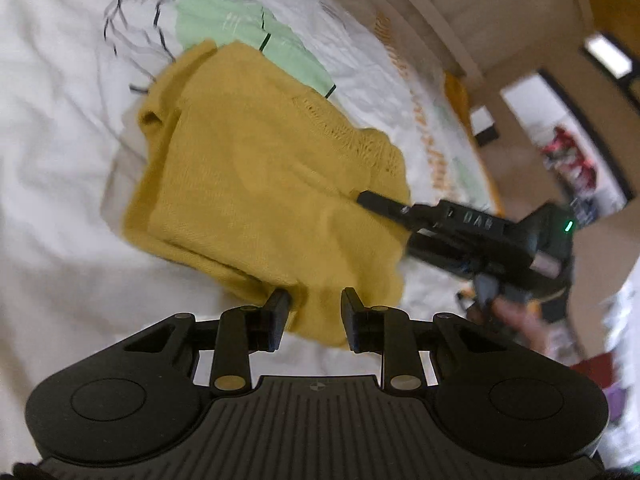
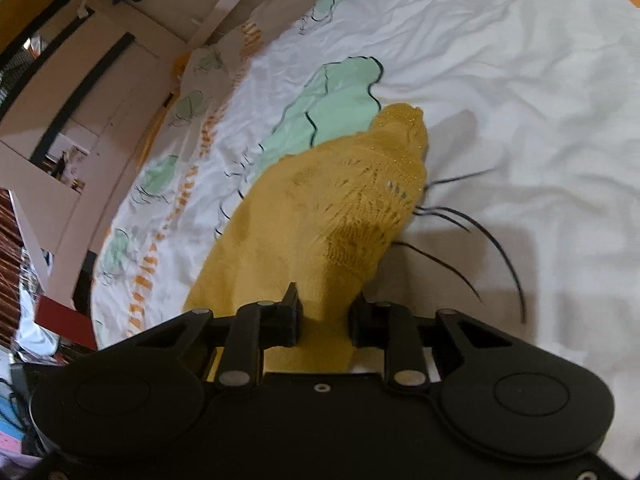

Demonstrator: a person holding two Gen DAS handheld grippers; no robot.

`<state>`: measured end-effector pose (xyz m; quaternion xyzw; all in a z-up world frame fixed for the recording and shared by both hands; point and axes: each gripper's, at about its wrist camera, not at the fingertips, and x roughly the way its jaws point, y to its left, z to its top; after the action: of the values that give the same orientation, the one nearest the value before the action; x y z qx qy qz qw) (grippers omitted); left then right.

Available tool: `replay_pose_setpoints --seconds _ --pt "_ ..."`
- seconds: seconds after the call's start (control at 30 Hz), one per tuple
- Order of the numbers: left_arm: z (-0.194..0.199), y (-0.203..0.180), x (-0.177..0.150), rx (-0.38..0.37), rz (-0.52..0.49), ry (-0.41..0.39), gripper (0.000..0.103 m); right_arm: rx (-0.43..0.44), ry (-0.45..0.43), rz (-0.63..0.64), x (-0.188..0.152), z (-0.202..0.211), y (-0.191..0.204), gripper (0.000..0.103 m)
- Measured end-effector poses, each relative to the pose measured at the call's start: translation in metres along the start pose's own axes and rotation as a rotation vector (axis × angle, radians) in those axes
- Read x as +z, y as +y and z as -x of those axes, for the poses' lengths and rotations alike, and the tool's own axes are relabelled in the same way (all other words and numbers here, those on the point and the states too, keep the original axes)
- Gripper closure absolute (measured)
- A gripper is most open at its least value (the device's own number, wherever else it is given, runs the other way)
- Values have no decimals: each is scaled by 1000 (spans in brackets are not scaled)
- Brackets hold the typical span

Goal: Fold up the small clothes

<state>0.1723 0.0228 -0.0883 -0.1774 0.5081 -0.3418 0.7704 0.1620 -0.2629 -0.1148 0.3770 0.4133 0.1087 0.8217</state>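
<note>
A mustard-yellow knitted garment lies partly folded on a white printed bedsheet. My left gripper has its jaws partly apart, with the garment's near edge between the fingers. My right gripper reaches in from the right, its finger lying on the garment's right edge. In the right wrist view the garment runs forward from between the right gripper's fingers, which hold its near end. The lacy knit part lies at the far end.
The sheet has green patches, black line drawings and orange marks. The bed's edge and a wooden frame lie to the left in the right wrist view. Room clutter shows beyond the bed.
</note>
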Motion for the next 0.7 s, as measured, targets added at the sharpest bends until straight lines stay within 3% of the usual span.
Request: replay_pose_setpoints --seconds 0.03,0.1,0.13,0.17,0.3,0.4,0.43,0.47,0.5,0.63,0.7 --pt "2 -2 0 22 -32 -9 74 2 -10 -17 0 0 -2 60" --pt "12 -6 -1 57 -88 -44 72 13 -34 -46 1 0 -6 41" --pt "18 -7 -1 76 -109 -69 67 15 -56 -57 0 0 -8 22" --pt "23 -8 -1 94 -123 -93 61 24 -80 -63 0 -1 -8 18" --pt "42 6 6 132 -114 -189 55 77 -121 -135 6 -11 -21 18" --pt "42 18 17 141 -57 -204 51 89 -143 -163 16 -22 -25 29" --pt "42 20 18 140 -46 -205 51 77 -136 -157 20 -25 -24 53" --pt "42 23 21 138 -37 -206 51 47 -118 -133 26 -29 -21 68" --pt "40 26 25 137 -31 -203 50 19 -108 -77 33 -32 -13 69" --pt "33 33 32 124 -23 -164 47 -74 -123 358 57 -27 47 70" --pt "26 37 35 118 -15 -146 44 -146 -133 414 72 -33 53 71"
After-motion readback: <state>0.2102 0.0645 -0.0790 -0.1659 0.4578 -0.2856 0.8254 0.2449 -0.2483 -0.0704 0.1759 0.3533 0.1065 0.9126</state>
